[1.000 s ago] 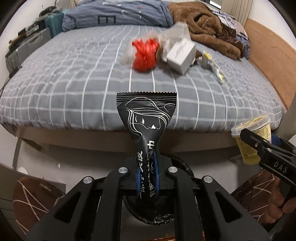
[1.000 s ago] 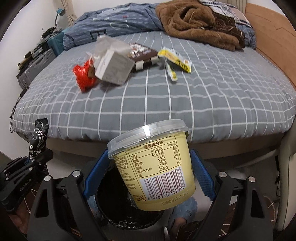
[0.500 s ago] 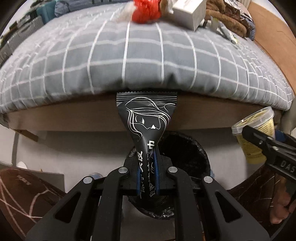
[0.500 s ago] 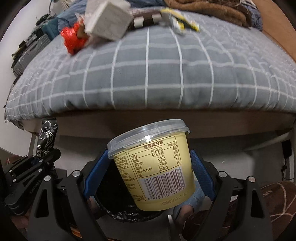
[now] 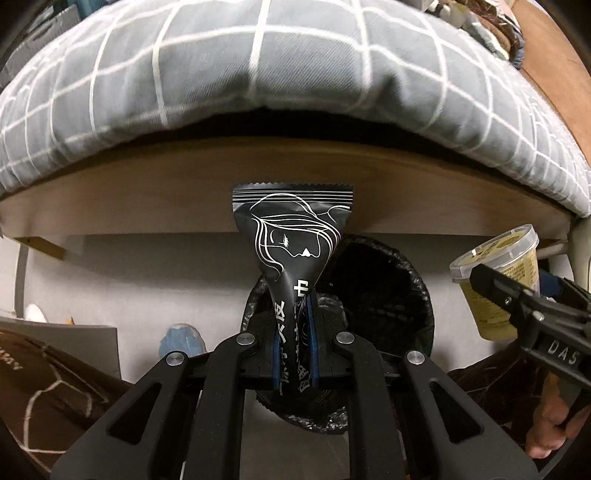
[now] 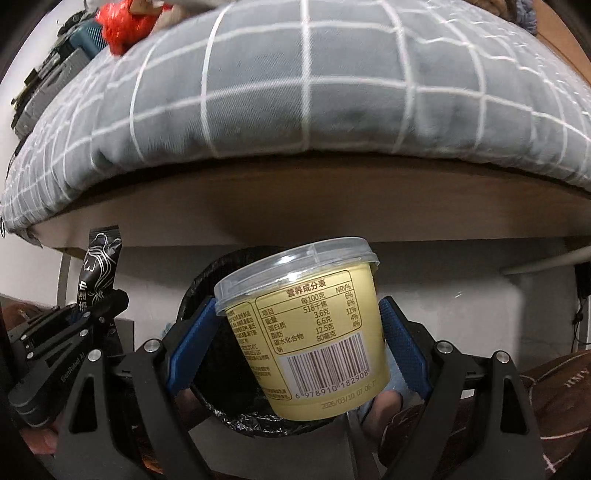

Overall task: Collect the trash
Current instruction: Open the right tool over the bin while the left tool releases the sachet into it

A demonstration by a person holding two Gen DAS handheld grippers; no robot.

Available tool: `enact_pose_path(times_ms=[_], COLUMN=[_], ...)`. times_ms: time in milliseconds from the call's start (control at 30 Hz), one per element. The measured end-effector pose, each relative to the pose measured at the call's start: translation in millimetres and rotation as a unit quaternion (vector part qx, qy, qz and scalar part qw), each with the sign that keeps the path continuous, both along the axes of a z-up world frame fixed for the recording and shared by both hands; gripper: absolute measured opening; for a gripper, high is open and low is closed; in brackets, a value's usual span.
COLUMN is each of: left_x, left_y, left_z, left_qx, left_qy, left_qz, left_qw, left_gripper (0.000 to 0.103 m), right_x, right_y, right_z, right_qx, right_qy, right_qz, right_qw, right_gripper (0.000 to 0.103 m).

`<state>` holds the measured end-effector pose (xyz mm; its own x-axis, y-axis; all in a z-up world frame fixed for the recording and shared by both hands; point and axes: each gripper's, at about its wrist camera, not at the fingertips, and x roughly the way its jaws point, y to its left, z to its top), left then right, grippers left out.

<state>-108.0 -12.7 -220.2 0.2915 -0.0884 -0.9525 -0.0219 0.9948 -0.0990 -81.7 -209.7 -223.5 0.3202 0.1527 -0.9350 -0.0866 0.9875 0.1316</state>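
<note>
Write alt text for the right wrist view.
The right gripper clamps a yellow lidded cup above a black-lined trash bin beside a bed with a grey checked cover. At left, the left gripper holds a black wrapper.

Quick count of what was there: two grippers, the left gripper (image 5: 293,354) and the right gripper (image 6: 297,345). One black wrapper (image 5: 293,258) sat pinched between the left jaws, and one yellow cup (image 6: 306,328) sat between the right jaws, with one clear lid on it. One black-lined trash bin (image 5: 384,295) was below and just past both sets of jaws. One red wrapper (image 6: 123,24) lay on the one grey checked bed (image 6: 314,92), far beyond the jaws.
</note>
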Motion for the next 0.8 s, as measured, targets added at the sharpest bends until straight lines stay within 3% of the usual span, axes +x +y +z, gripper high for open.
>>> enact_pose_path(times_ms=[233,467,567,633,800], left_x=[-1,-6,-6,-6,-4], left_y=[13,22,23,21,16], left_z=[-16,-26,-26,-25,-28], left_qx=[-0.005,0.017,0.021,0.021,0.016], left_qy=[0.027,0.040,0.041,0.040,0.044], left_qz=[0.013,0.018,0.019,0.019,0.017], left_qw=[0.9995,0.9989,0.9988,0.9988,0.9988], left_gripper=[0.010,0.010,0.010,0.010,0.011], right_x=[4,5,3,1,-1], right_y=[16,17,24,30,27], right_z=[-20,-34,-33,-30,-25], right_qx=[0.000,-0.003,-0.012,-0.019,-0.025], right_qy=[0.027,0.049,0.048,0.036,0.024], right_qz=[0.013,0.019,0.029,0.035,0.031], right_qw=[1.000,0.999,0.998,0.999,0.999], right_gripper=[0.083,0.084,0.086,0.096,0.095])
